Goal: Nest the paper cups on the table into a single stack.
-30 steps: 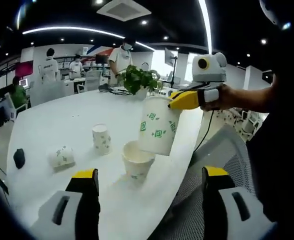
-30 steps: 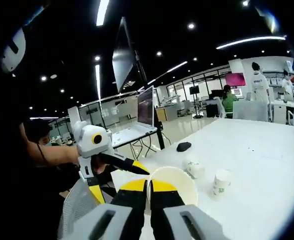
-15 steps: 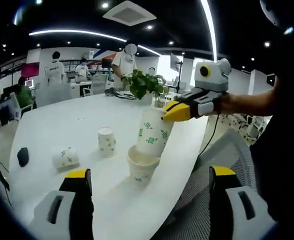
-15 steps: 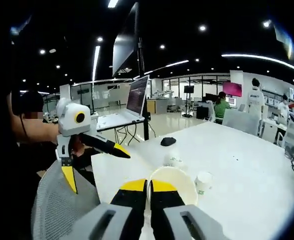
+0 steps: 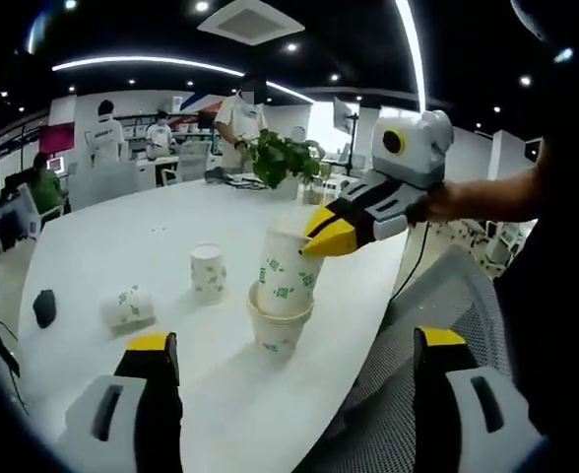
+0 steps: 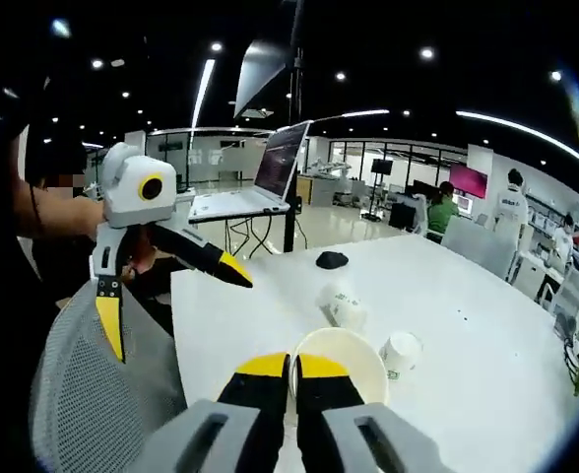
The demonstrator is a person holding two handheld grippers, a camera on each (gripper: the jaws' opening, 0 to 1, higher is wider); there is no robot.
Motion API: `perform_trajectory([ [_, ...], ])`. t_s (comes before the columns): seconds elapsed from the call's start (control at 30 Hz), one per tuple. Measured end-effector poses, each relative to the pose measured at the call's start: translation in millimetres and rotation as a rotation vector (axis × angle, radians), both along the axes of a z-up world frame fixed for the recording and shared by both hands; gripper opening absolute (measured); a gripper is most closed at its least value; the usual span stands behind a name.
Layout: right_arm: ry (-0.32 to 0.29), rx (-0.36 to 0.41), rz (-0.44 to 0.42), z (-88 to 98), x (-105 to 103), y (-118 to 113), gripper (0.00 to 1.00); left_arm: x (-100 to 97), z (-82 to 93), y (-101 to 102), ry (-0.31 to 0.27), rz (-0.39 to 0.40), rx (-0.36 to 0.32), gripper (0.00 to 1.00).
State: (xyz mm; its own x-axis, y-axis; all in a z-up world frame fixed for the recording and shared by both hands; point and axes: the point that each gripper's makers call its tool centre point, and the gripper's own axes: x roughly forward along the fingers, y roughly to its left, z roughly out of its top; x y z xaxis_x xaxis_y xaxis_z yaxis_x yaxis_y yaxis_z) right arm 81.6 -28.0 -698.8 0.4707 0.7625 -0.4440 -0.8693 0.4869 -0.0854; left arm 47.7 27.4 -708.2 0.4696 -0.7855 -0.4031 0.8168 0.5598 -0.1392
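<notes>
At the bottom of the left gripper view the left gripper [image 5: 288, 394] stands with its yellow-tipped jaws spread wide and nothing between them, poised over the near edge of the white table [image 5: 122, 246]. Just beyond, at frame centre, the right gripper [image 5: 317, 236] comes in from the right and pinches the rim of the held cup [image 5: 286, 276], whose lower part already sits inside the base cup [image 5: 275, 325] standing upright on the table; it looks partly seated rather than pushed home, and slightly tilted. In the right gripper view the same jaws rise pressed together at the bottom centre on that cup's near rim, its open mouth showing just above them. So one nesting is close to done (a judgement from how the two cups overlap). Still loose are the upright cup [image 5: 207, 273] left of the pair and, farther left, the tipped cup [image 5: 124, 307] lying on its side, with a dark computer mouse [image 5: 40, 308] near the left edge. Far back sit a potted plant [image 5: 280, 158] and several people. The cups carry green printed motifs; no writing on them is legible.
</notes>
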Motion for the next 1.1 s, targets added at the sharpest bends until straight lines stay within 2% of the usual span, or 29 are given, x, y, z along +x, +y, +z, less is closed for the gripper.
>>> perform_trajectory([
  [0.37, 0.052, -0.037, 0.032, -28.3, -4, 10, 0.00, -2.1, -7.0, 4, -0.002, 0.009, 0.028, 0.97],
  [0.5, 0.066, -0.041, 0.033, -34.6, -5, 10, 0.00, -2.8, -12.3, 1, 0.002, 0.000, 0.047, 0.96],
  [0.73, 0.090, -0.054, 0.039, -46.5, -6, 9, 0.00, -1.1, -10.5, -2, -0.003, -0.006, 0.045, 0.97],
  [1.1, 0.120, -0.074, 0.069, -62.1, -10, 17, 0.01, -3.2, -11.8, 6, 0.003, 0.006, 0.055, 0.96],
])
